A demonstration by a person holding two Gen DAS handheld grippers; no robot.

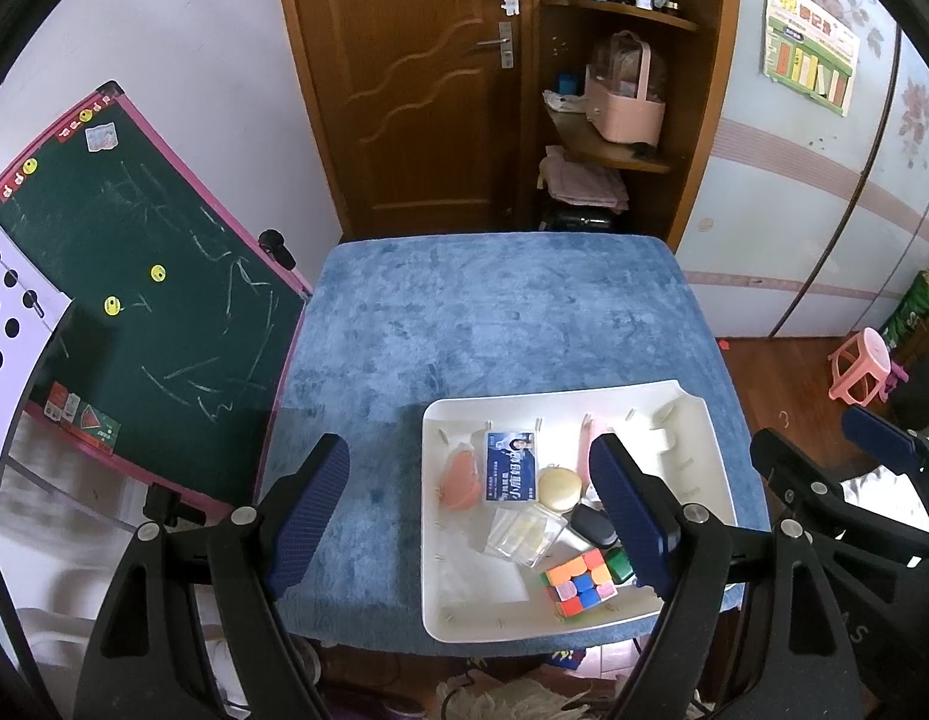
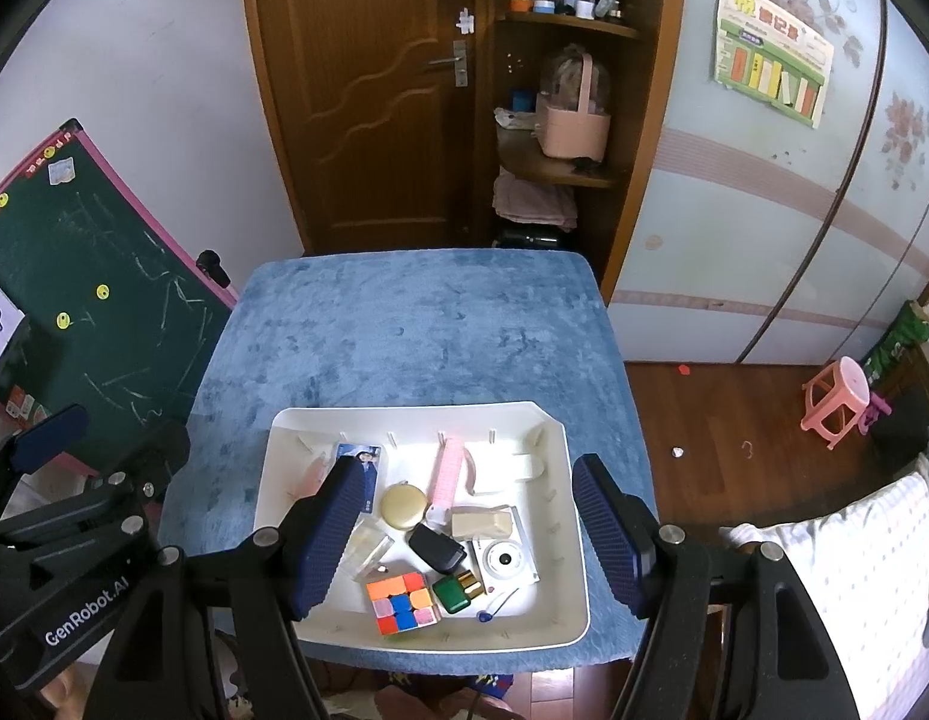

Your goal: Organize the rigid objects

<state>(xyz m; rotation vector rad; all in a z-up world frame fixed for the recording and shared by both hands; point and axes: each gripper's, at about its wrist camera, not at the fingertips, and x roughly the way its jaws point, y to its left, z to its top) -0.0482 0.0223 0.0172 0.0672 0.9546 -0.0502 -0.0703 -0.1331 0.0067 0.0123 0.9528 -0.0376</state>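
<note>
1. Leftmost, we see a green chalkboard (image 1: 140,300) leaning beside the bench (image 1: 494,324), which is covered in blue plush cloth.
2. Our left tongs (image 1: 473,516) hover above the near edge of the bench, spread wide and holding nothing; one finger hangs over bare blue cloth, the other over the tray.
3. Next comes a white tray (image 2: 569,480) at the near right part of the bench, holding all the loose things.
4. Inside it, from left to right in the right wrist view: a blue card (image 2: 368,462), a clear plastic case (image 2: 368,549), a round cream compact (image 2: 403,506), a colour cube (image 2: 401,601), a black key fob (image 2: 435,546), a pink ridged stick (image 2: 447,471) lying lengthwise away from us, a green bottle (image 2: 455,593), a beige block (image 2: 481,523) and a white toy camera (image 2: 505,561).
5. Our right tongs (image 2: 473,540) hover directly above this cluster, also wide apart and empty.
6. We judge the right tongs nearer: most pieces lie between and just below their fingers, so a straight descent would reach the key fob or compact.
</note>
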